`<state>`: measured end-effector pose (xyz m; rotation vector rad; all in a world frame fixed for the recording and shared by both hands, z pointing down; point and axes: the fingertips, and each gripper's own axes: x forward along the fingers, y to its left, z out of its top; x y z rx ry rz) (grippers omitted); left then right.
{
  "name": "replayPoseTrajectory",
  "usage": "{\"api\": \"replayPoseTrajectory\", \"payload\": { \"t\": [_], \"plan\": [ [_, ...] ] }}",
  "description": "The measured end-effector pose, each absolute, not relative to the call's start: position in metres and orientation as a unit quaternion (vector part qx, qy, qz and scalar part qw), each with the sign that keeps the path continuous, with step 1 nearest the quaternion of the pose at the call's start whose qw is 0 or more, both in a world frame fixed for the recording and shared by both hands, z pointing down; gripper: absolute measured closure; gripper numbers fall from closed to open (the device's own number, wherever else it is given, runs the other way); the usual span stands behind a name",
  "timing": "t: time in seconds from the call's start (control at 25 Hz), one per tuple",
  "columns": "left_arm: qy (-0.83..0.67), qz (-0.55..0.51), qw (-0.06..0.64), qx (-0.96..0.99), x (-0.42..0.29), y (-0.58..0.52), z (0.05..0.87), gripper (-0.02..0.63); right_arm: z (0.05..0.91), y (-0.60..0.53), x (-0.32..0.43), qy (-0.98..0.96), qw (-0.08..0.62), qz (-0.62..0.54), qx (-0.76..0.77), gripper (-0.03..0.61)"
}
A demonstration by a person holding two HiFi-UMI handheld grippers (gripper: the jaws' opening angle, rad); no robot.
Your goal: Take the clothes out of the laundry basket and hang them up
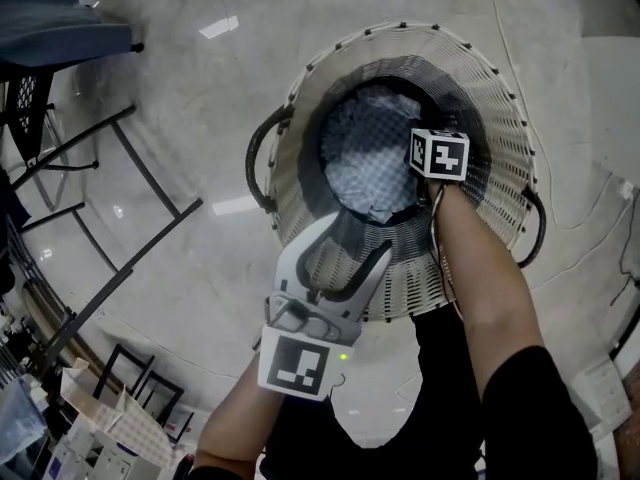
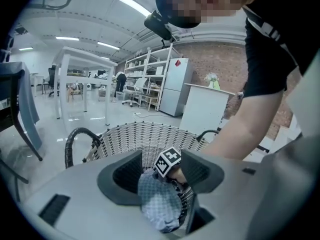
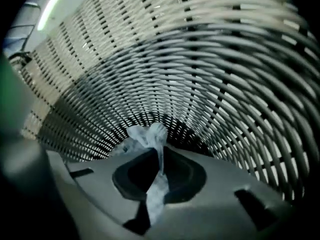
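A pale woven laundry basket (image 1: 500, 98) with dark handles stands on the glossy floor. A blue-and-white checked cloth (image 1: 365, 153) lies bunched at its bottom. My right gripper (image 1: 436, 158) reaches deep inside the basket, and only its marker cube shows from above. In the right gripper view its jaws (image 3: 160, 171) are shut on a fold of the cloth (image 3: 147, 136), with the basket wall (image 3: 200, 74) close around. My left gripper (image 1: 345, 248) hovers over the near rim, open and empty. The left gripper view shows the cloth (image 2: 157, 204) and the right gripper's cube (image 2: 168, 160) between its jaws' outlines.
A black metal frame (image 1: 110, 168) stands on the floor left of the basket, with a blue garment (image 1: 60, 23) on a chair at the top left. Boxes clutter the lower left corner (image 1: 90, 418). Farther off are a white table (image 2: 85, 59), shelves and a fridge (image 2: 172, 84).
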<state>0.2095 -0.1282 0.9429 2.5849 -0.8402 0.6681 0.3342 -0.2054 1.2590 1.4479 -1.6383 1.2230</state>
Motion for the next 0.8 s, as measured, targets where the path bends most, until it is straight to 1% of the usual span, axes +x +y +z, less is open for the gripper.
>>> {"api": "replayPoseTrajectory", "payload": {
  "t": [0.24,0.48,0.68,0.8],
  "plan": [
    [-0.298,0.236,0.169,0.909,0.207,-0.128,0.912,0.382,1.2,-0.204,0.316,-0.648,0.273,0.465,0.539,0.56],
    [-0.303,0.235,0.165,0.909,0.201,-0.12,0.882,0.397,1.124,-0.198,0.303,-0.689,0.243,0.434,0.527,0.561],
    [-0.336,0.223,0.197,0.893,0.191,-0.117,0.859,0.405,1.053,-0.192,0.297,-0.733,0.219,0.395,0.509,0.561],
    [-0.346,0.218,0.203,0.89,0.186,-0.116,0.841,0.407,1.006,-0.186,0.291,-0.76,0.214,0.366,0.492,0.561]
  ]
}}
